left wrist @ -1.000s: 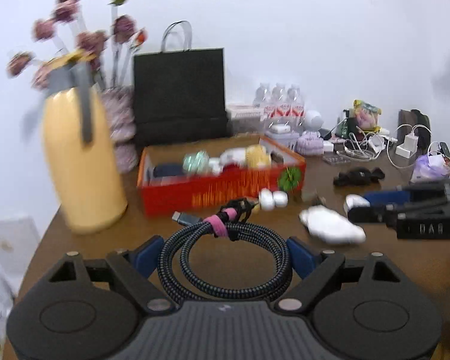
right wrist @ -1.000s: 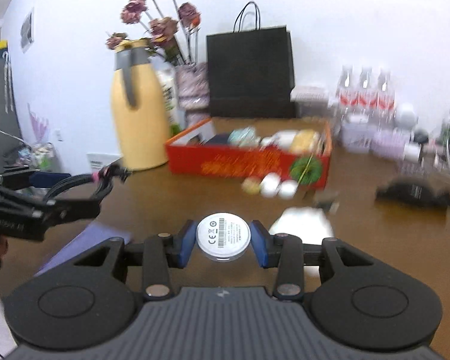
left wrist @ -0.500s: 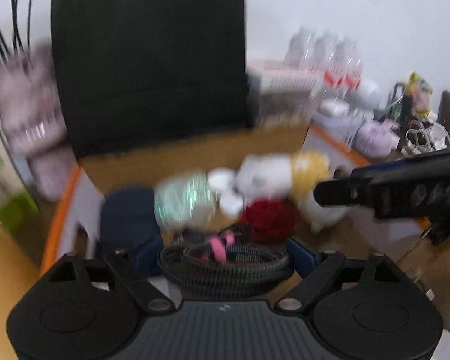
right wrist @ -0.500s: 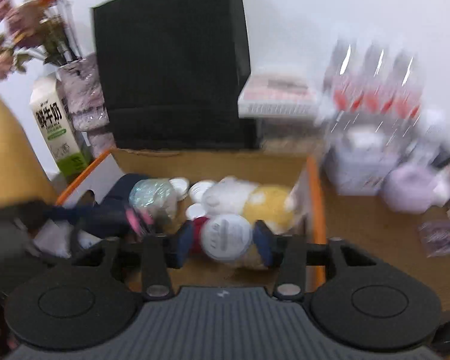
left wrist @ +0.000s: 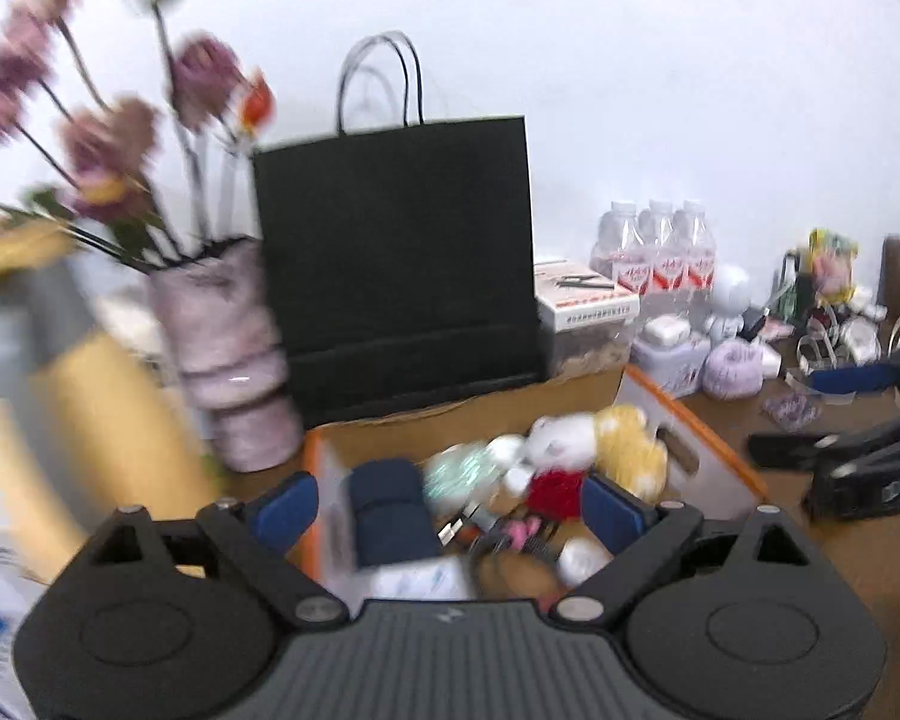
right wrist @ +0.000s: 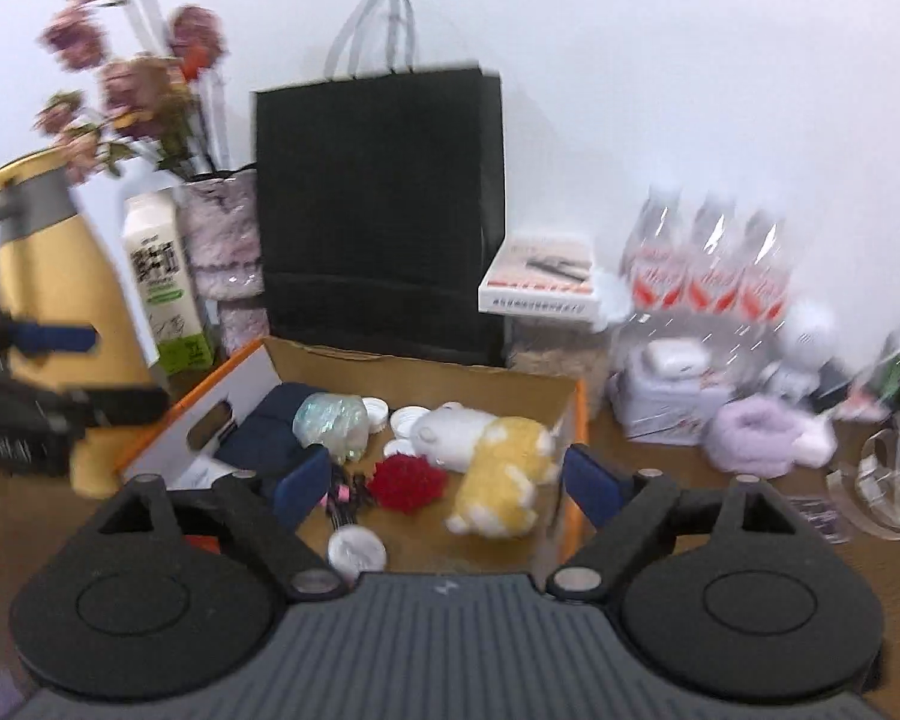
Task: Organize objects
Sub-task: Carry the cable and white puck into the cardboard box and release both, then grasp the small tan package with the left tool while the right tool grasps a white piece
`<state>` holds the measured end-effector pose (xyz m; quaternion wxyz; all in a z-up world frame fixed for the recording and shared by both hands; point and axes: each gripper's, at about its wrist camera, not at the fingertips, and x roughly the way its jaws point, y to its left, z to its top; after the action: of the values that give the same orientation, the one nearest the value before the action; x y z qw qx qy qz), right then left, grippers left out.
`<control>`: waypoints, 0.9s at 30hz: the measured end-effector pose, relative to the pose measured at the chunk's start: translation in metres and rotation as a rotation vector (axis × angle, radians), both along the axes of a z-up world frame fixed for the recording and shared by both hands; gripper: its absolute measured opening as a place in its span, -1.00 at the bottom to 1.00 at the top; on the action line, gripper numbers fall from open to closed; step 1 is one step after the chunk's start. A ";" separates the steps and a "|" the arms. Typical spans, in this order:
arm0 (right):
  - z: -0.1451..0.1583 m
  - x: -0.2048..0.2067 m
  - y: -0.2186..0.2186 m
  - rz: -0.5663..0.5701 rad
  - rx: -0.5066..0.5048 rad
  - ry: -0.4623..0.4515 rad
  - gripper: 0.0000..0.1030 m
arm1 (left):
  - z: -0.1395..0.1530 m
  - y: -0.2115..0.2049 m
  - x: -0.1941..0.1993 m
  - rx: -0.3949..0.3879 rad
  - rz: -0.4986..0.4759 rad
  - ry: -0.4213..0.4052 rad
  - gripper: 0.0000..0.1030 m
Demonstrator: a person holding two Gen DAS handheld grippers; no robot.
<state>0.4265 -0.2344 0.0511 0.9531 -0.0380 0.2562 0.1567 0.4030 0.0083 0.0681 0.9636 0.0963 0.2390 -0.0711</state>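
An orange cardboard box (right wrist: 579,420) (left wrist: 714,450) holds a dark blue pouch (right wrist: 270,435), a yellow-and-white plush (right wrist: 492,468), a red pompom (right wrist: 405,483) and bottle caps. My left gripper (left wrist: 450,507) hangs over the box, its jaws opening with nothing gripped. The coiled cable with a pink tie (left wrist: 516,531) (right wrist: 345,495) lies in the box below it. My right gripper (right wrist: 447,483) is over the box too, its jaws opening and empty. The white round disc (right wrist: 357,549) (left wrist: 582,558) rests on the box floor under it.
A black paper bag (right wrist: 378,210) stands right behind the box. To the left are a yellow thermos (right wrist: 48,312), a milk carton (right wrist: 162,288) and a vase of flowers (left wrist: 222,348). Water bottles (right wrist: 708,264), a white box and purple items crowd the right.
Both grippers moved from the table front to over the box. The left let go of the cable and the right let go of the disc; both things now lie in the box.
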 end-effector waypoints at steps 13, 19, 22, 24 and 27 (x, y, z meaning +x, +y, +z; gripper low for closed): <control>-0.081 -0.282 -0.030 0.012 0.013 0.055 0.95 | -0.090 0.003 -0.288 -0.102 -0.002 0.072 0.94; -0.078 -0.332 -0.045 0.033 -0.038 0.095 0.95 | -0.087 0.005 -0.295 -0.067 -0.022 0.046 0.93; -0.072 -0.317 -0.049 0.000 -0.027 0.050 0.91 | -0.089 -0.001 -0.263 -0.070 -0.035 0.035 0.78; -0.071 -0.297 -0.050 -0.019 -0.018 0.023 0.73 | -0.089 -0.010 -0.234 -0.056 -0.075 0.014 0.70; -0.071 -0.252 -0.050 -0.038 -0.005 -0.010 0.48 | -0.090 -0.023 -0.172 -0.061 -0.125 0.033 0.64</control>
<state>0.1749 -0.2843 -0.0203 0.9571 -0.0362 0.2524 0.1377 0.2307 -0.0144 -0.0221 0.9556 0.0805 0.2462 -0.1402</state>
